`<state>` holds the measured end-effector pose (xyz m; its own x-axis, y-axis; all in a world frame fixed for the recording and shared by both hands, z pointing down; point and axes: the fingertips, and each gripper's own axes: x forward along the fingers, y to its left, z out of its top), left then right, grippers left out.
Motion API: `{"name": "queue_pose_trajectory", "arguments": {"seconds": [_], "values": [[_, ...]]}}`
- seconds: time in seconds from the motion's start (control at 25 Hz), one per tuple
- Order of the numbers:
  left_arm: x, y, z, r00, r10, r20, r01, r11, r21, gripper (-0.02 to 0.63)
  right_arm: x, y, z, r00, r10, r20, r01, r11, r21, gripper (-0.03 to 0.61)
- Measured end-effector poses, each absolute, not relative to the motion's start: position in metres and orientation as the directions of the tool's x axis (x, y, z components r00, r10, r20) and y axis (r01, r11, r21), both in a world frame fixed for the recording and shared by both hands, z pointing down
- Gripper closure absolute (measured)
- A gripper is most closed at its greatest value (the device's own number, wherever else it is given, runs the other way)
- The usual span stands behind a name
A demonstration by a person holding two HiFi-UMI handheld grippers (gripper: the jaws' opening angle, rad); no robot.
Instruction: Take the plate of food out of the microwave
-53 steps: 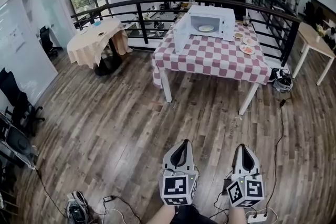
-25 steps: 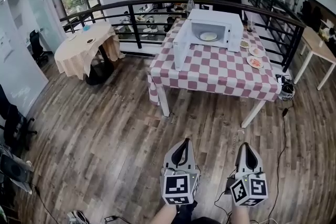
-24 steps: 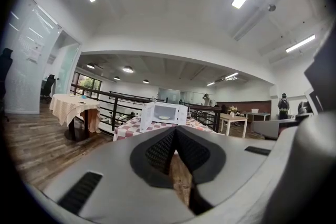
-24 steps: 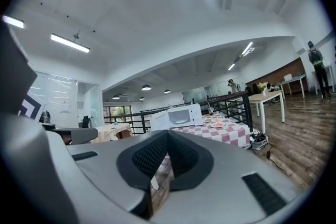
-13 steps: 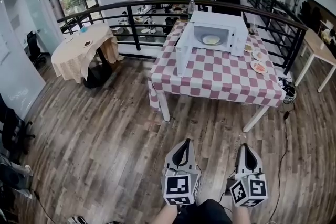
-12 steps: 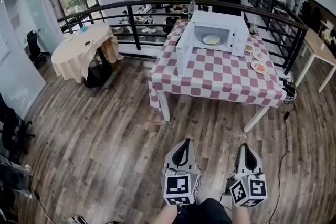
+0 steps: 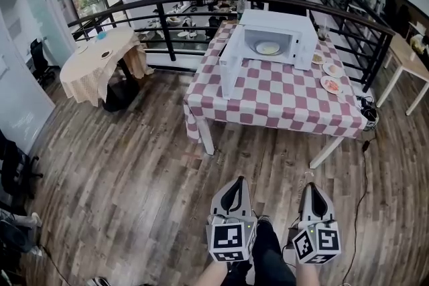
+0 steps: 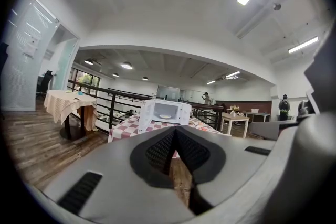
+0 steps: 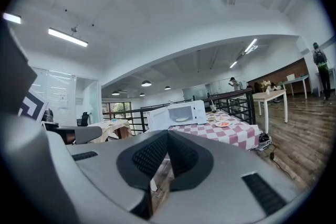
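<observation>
Plate of food (image 7: pixel 268 48) rests inside the microwave. Wooden floor (image 7: pixel 134 164) stretches ahead to the checked table (image 7: pixel 268 100), which bears the white microwave (image 7: pixel 278 20), its door (image 7: pixel 229 67) swung open. Left gripper (image 7: pixel 236 181) and right gripper (image 7: pixel 312 188) hover well short of it, fingers (image 8: pixel 160 150) closed together on nothing.

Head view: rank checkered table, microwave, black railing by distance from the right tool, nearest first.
1. Checkered table, ahead of the right tool.
2. Microwave, on the table's far half, door open.
3. Black railing, behind the table.
</observation>
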<state>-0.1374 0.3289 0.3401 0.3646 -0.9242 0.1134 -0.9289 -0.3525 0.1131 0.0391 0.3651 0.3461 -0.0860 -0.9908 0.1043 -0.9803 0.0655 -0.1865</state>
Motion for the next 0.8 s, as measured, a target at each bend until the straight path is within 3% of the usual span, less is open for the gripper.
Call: {"name": "queue_pose_trajectory", "arguments": {"seconds": [0.8], "values": [[-0.084, 0.179, 0.342, 0.298, -0.947, 0.124, -0.953, -0.286, 0.104, 0.6, 0.095, 0.199, 0.343, -0.158, -0.983, 0.097, -0.972, 0.137, -0.192, 0.583]]}}
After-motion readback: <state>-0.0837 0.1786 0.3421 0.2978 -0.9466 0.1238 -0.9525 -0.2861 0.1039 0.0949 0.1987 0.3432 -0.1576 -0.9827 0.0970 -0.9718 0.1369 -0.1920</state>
